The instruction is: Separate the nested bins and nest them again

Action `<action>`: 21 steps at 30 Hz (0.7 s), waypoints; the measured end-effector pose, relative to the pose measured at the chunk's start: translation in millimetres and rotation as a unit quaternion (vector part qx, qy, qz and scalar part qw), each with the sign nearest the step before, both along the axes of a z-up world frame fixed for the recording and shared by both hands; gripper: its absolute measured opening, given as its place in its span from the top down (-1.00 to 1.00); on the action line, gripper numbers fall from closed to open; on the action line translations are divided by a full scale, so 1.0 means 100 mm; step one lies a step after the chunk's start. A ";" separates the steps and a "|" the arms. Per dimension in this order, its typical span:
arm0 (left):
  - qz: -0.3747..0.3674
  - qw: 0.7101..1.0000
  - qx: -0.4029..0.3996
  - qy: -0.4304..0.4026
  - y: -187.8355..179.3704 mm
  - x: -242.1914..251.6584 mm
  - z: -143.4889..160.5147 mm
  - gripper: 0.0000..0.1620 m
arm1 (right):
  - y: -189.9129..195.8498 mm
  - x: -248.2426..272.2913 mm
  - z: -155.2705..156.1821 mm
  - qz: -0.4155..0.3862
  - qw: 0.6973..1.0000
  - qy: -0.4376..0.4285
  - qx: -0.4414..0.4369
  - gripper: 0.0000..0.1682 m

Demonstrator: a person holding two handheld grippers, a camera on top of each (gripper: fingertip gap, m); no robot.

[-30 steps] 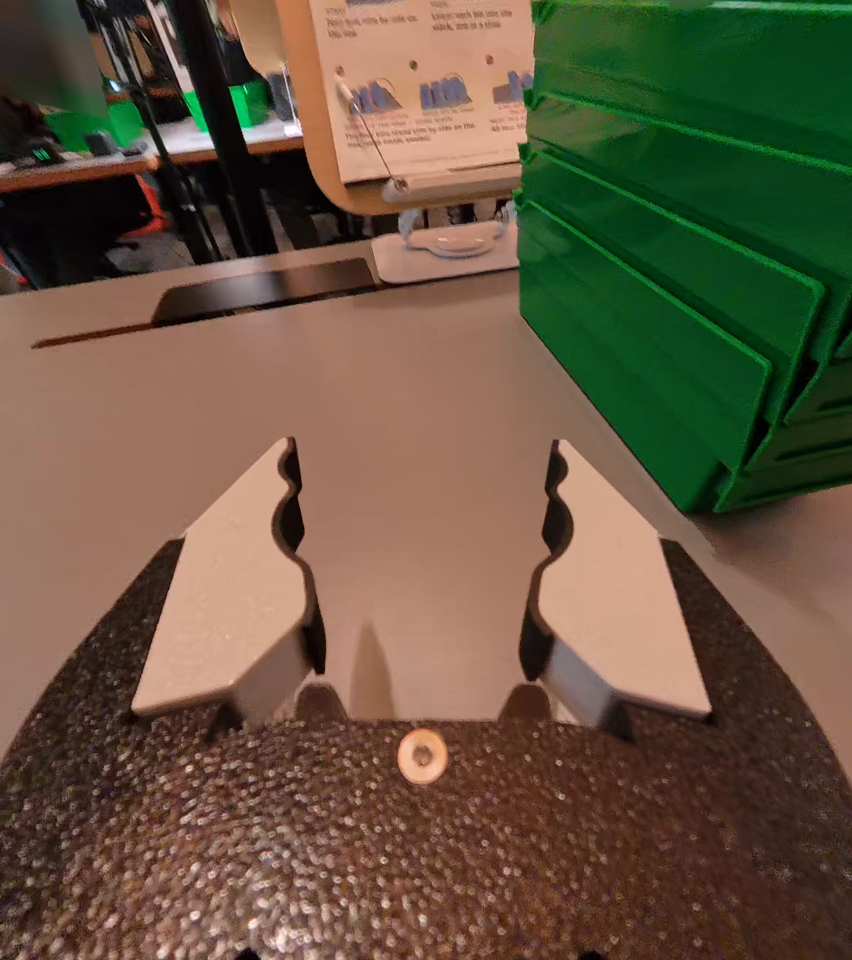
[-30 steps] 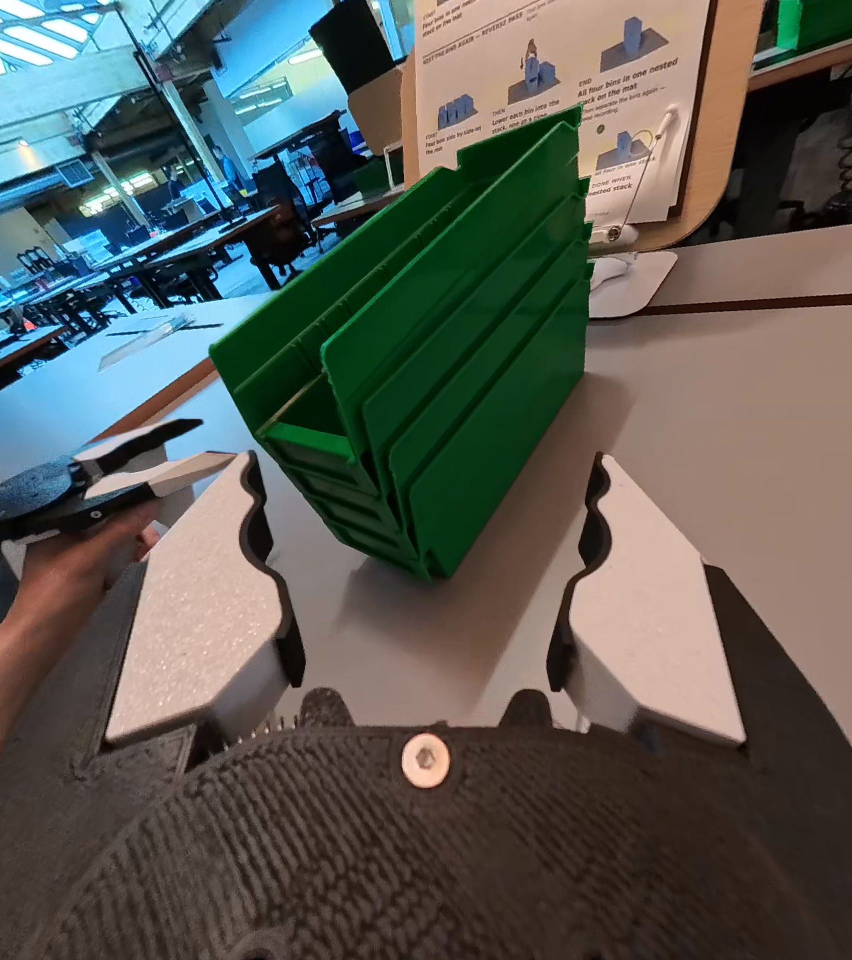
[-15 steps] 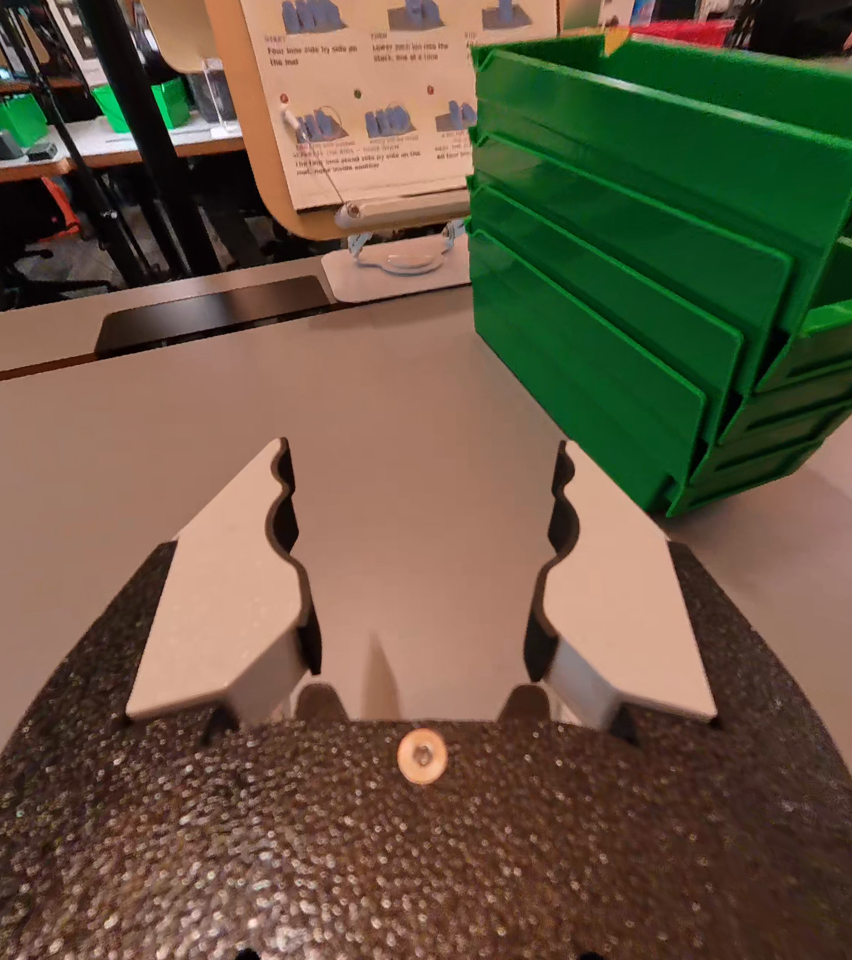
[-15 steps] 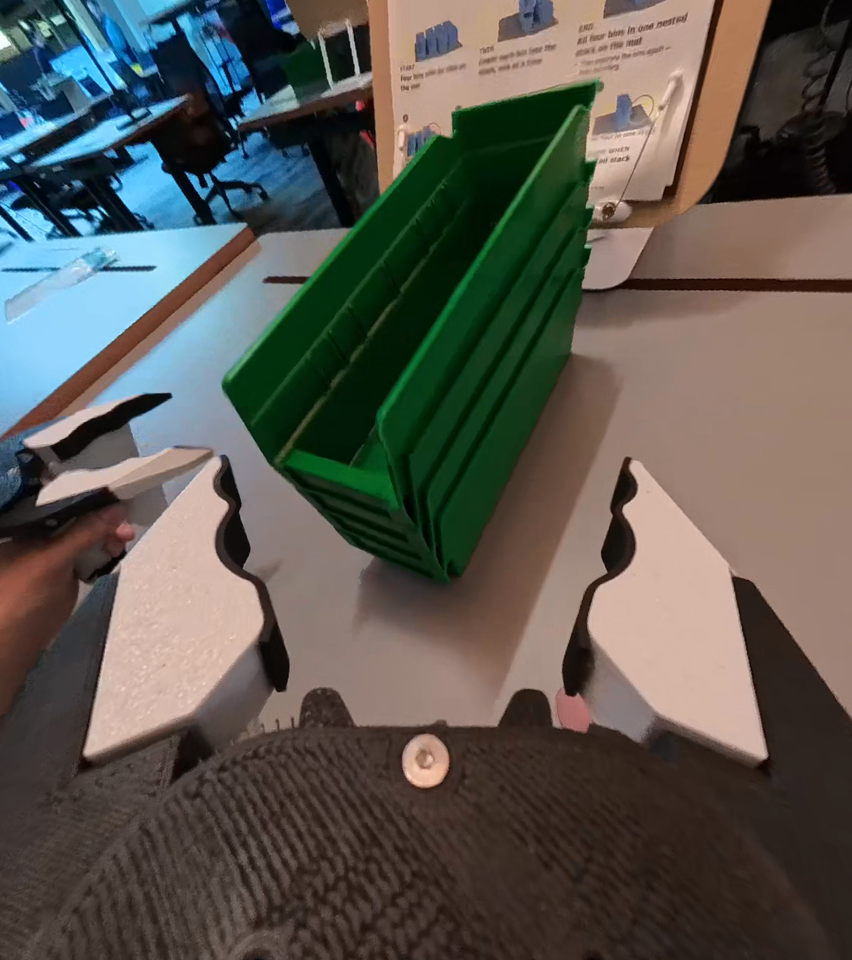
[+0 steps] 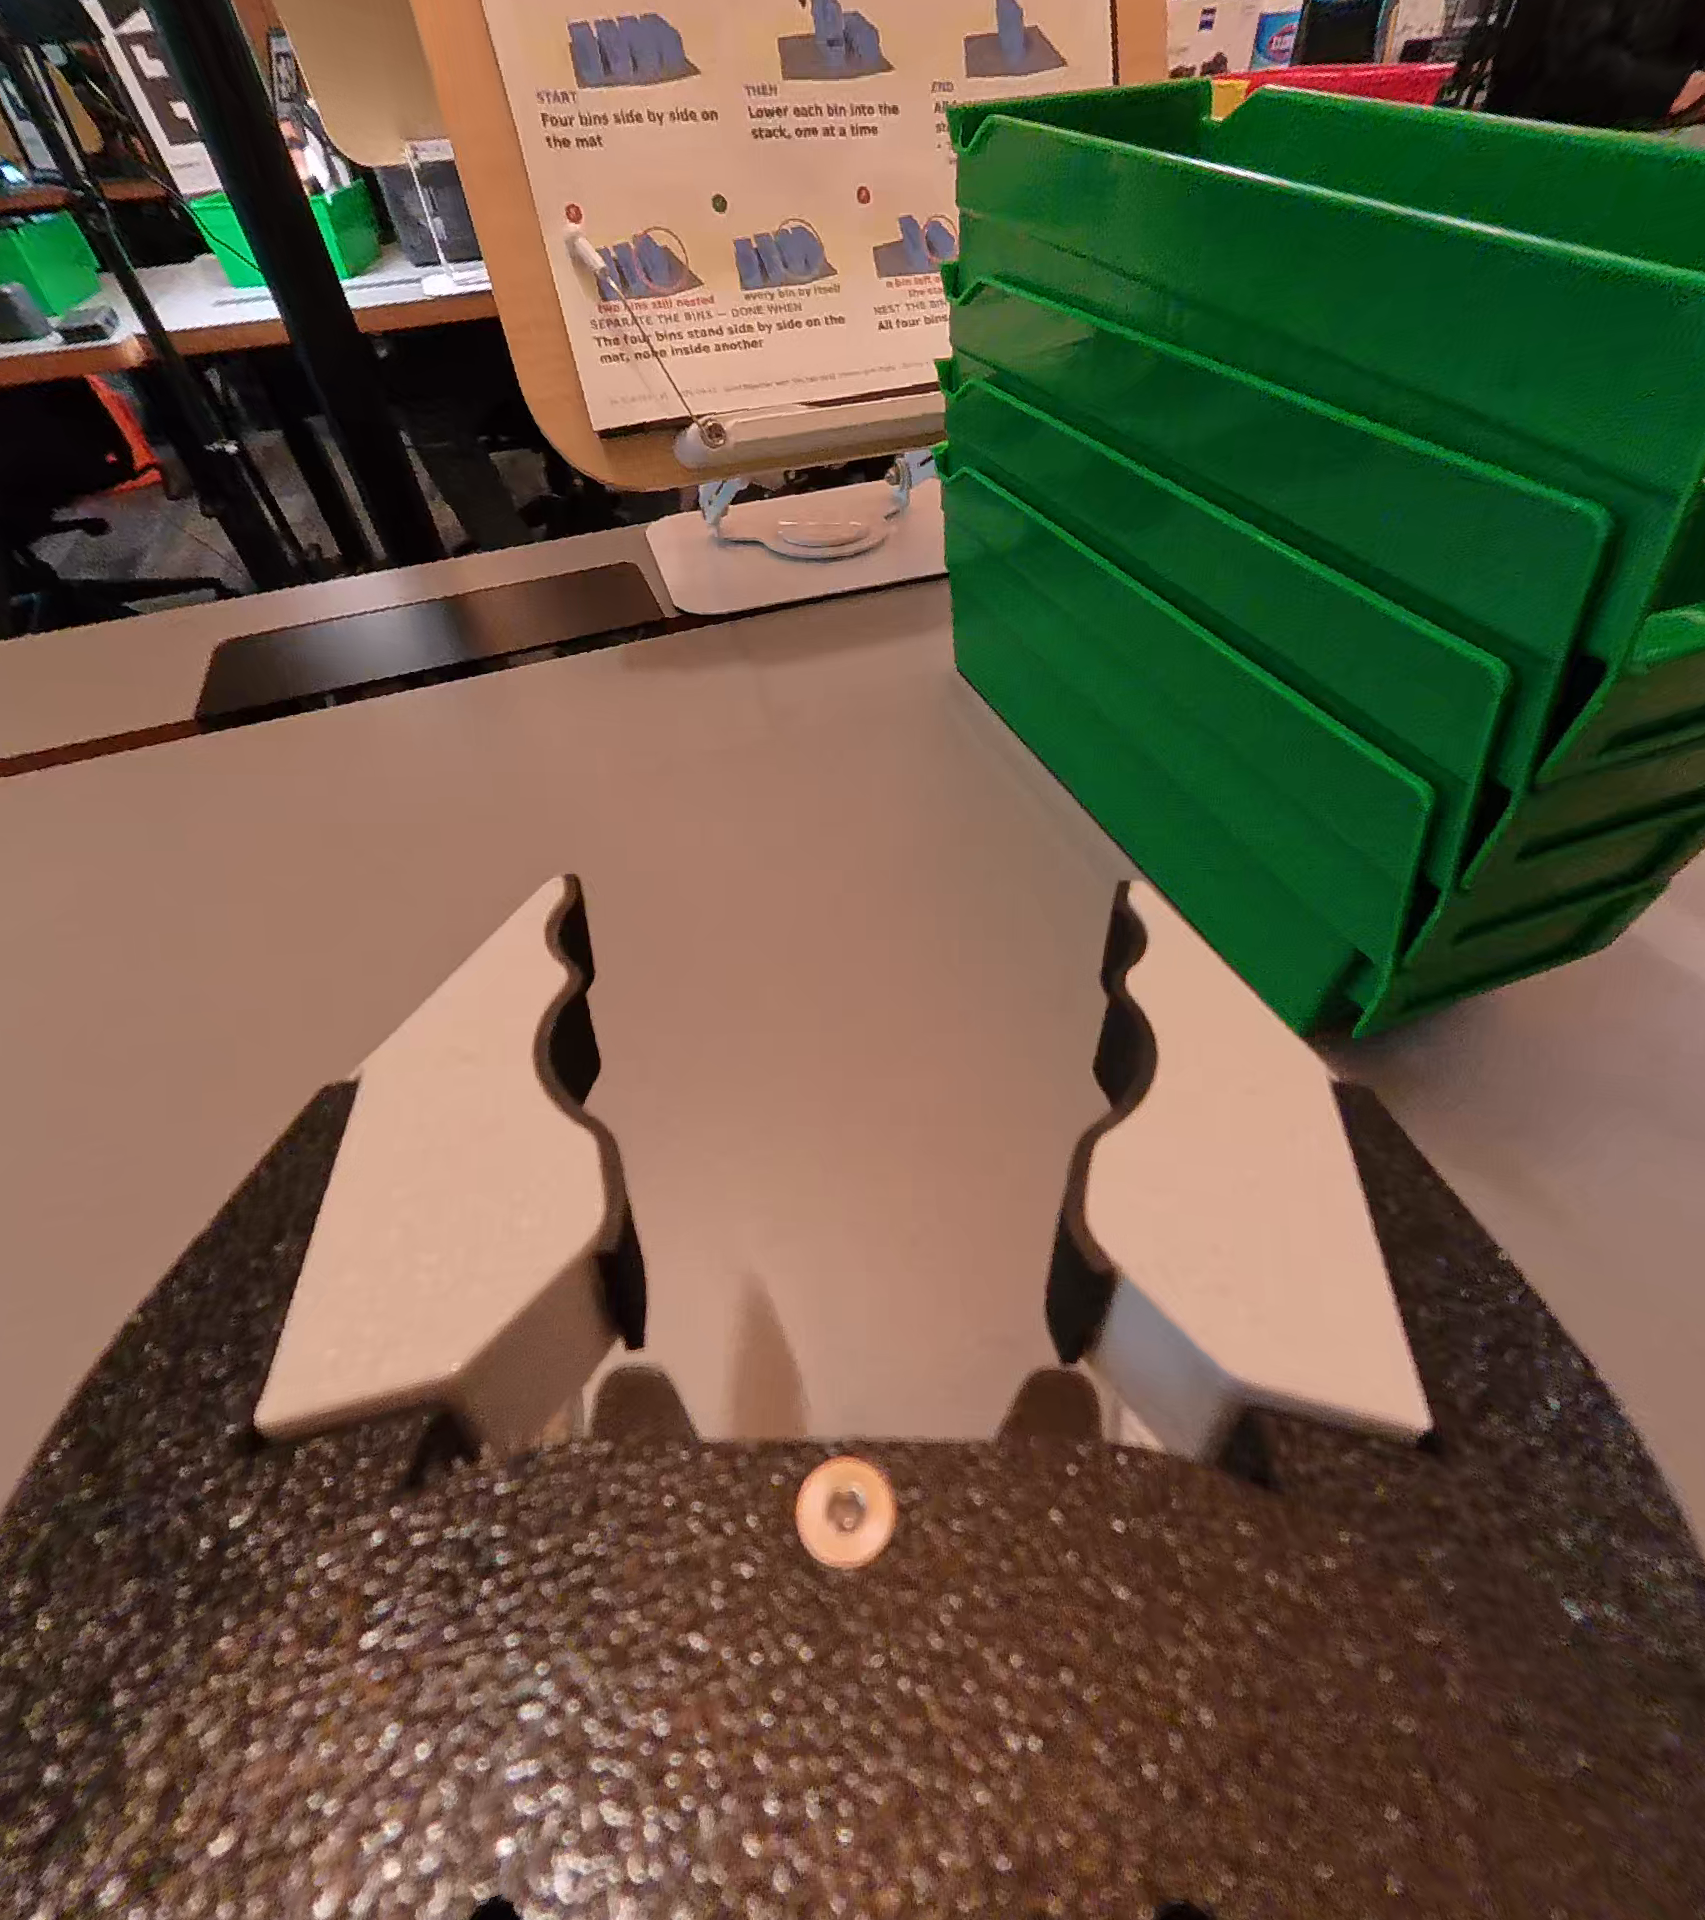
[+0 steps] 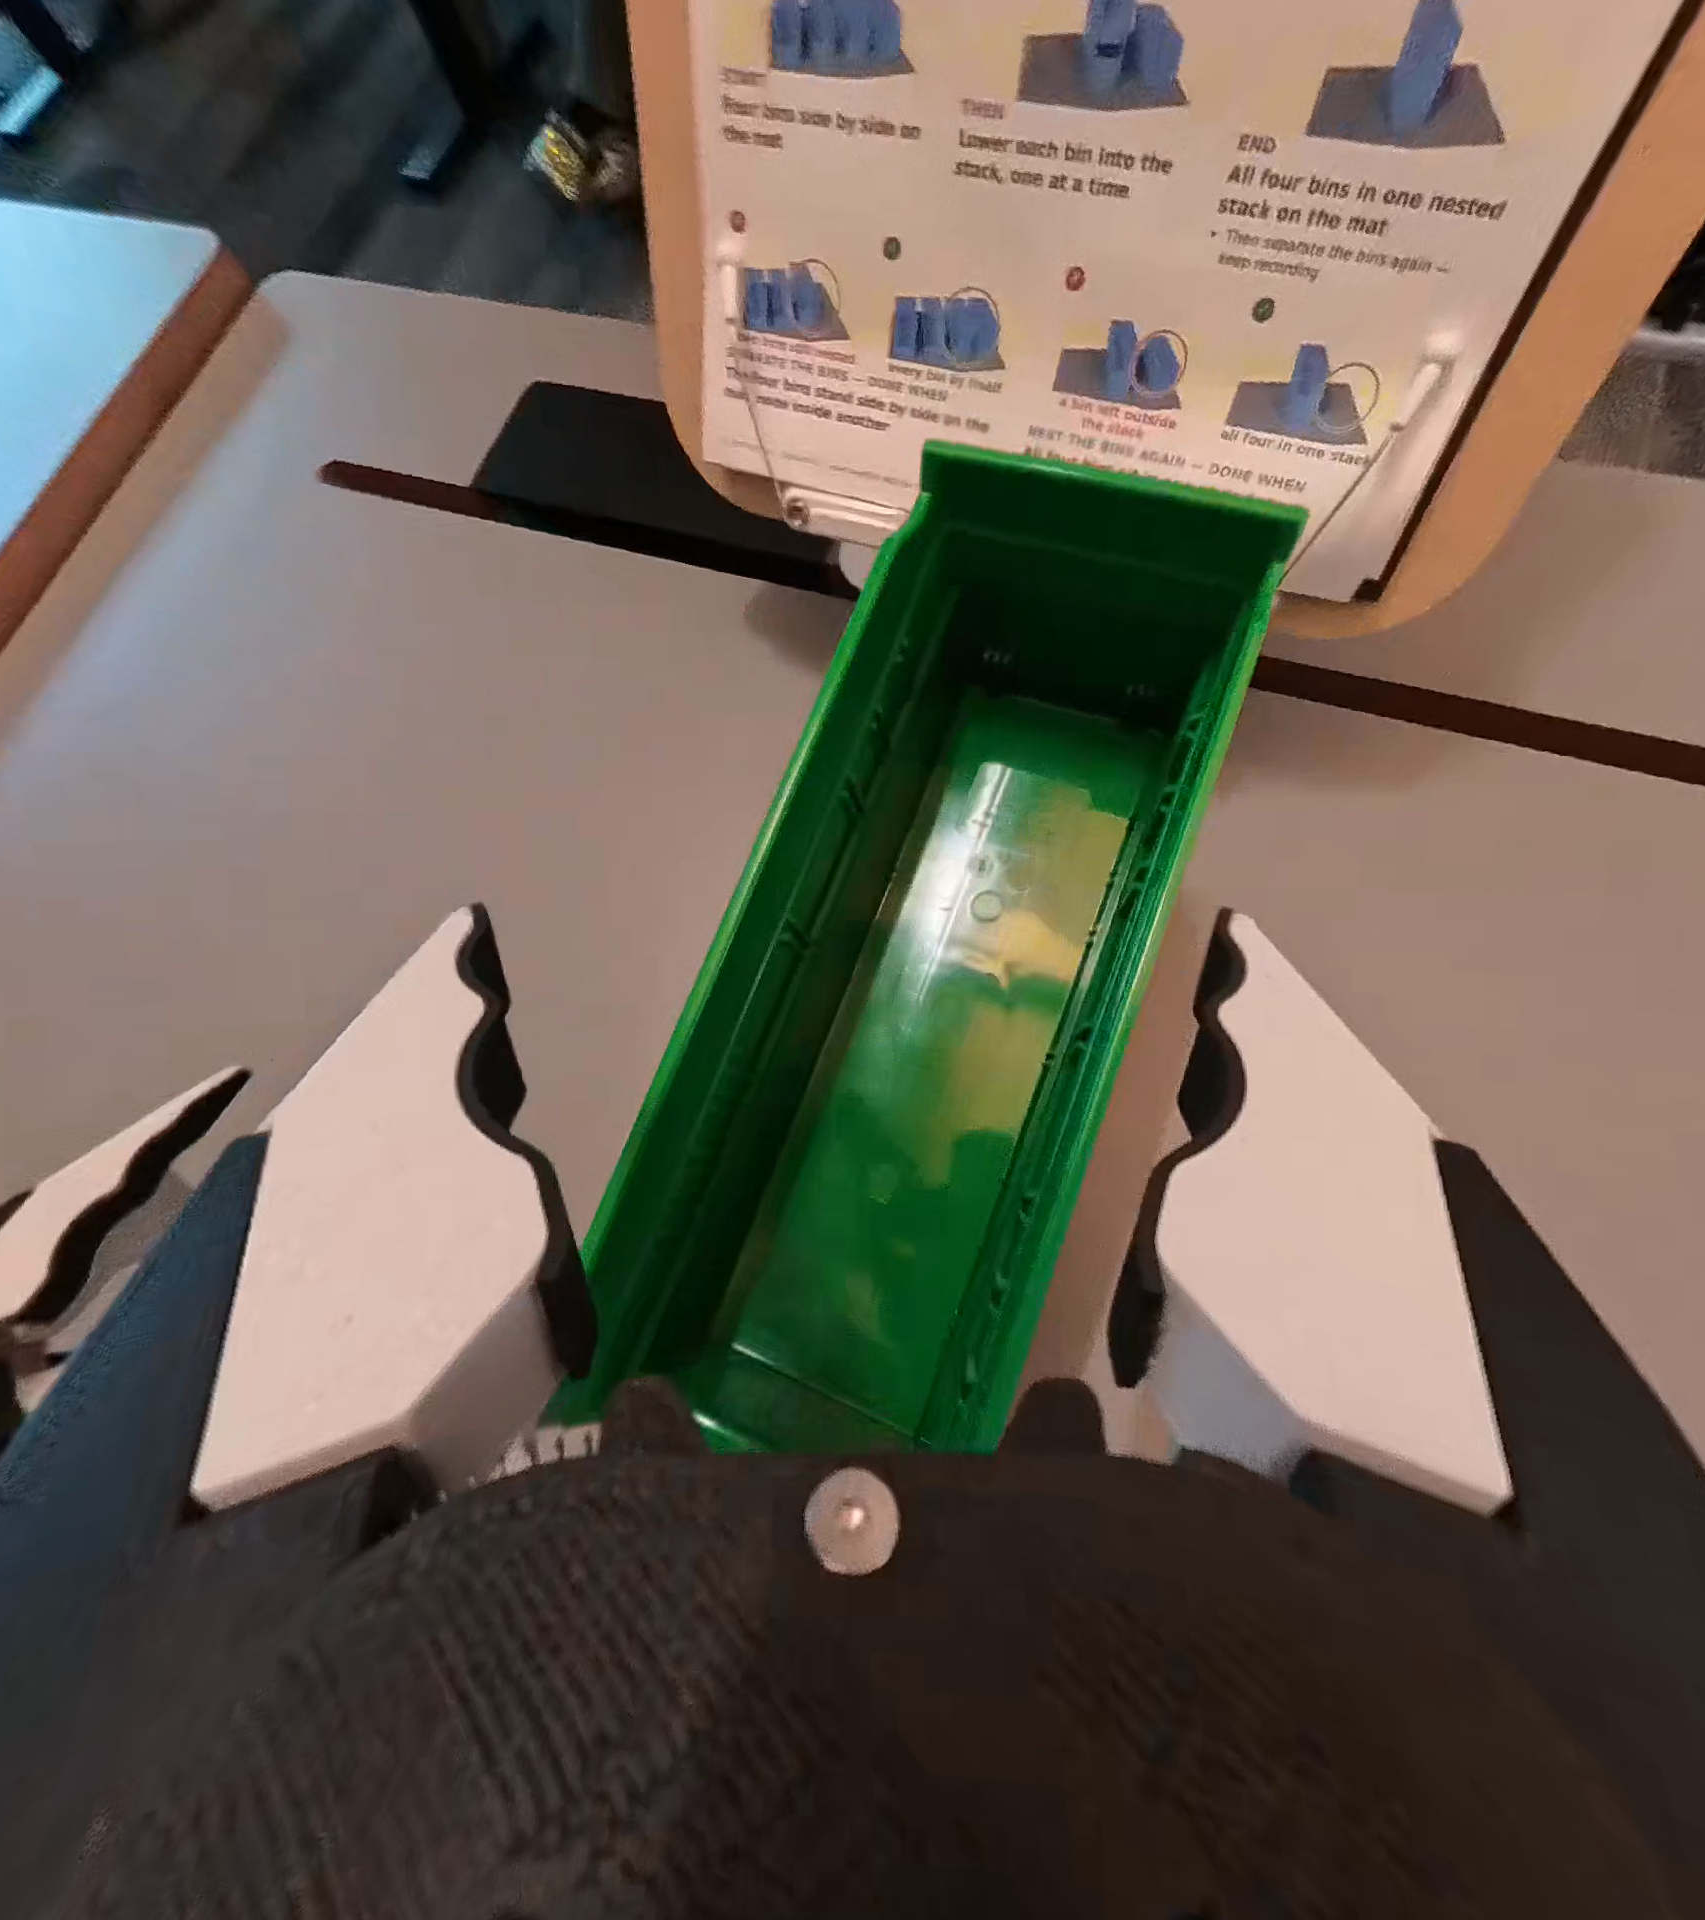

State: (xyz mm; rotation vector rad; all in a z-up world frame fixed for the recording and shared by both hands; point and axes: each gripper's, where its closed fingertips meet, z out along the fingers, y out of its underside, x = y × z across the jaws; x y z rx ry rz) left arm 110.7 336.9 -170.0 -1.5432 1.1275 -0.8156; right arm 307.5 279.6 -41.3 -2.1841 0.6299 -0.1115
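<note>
green nested bins (image 6: 941, 1039) | printed instruction sheet (image 6: 1087, 239) behind; illustrated

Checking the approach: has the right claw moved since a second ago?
Yes. The right claw has swung from beside the bins to above them, looking down into the top bin, nearer the board.

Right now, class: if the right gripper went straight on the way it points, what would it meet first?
Probably the nested green bins: the open right gripper points down into the topmost bin's cavity, though depth is unclear.
</note>
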 end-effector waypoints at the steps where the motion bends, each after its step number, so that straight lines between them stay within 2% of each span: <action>1: 0.000 1.000 0.001 -0.001 0.00 0.00 0.00 -0.19 | 0.05 0.03 -0.03 -0.002 1.000 -0.004 -0.010 -0.54; 3: -0.001 1.000 -0.016 -0.002 0.00 0.00 -0.03 -0.18 | 0.08 0.14 -0.14 -0.031 0.999 -0.014 -0.034 -0.55; 6: -0.007 0.999 -0.037 -0.014 -0.01 0.01 -0.02 -0.18 | 0.13 0.14 -0.38 -0.032 0.997 -0.001 -0.073 -0.53; 11: 0.000 1.000 -0.026 -0.005 0.03 0.00 -0.04 -0.19 | 0.09 0.28 -0.60 -0.070 0.990 -0.030 -0.122 -0.50; 16: 0.004 1.000 -0.030 -0.002 0.05 -0.01 -0.06 -0.19 | 0.04 0.33 -0.73 -0.095 0.981 -0.044 -0.162 -0.77; 19: 0.006 1.000 -0.030 -0.005 0.07 -0.02 -0.04 -0.19 | -0.01 0.36 -0.74 -0.110 0.978 -0.039 -0.174 -0.87; 21: 0.009 0.999 -0.033 -0.006 0.08 -0.03 -0.05 -0.19 | -0.03 0.31 -0.79 -0.126 0.977 0.000 -0.170 -0.82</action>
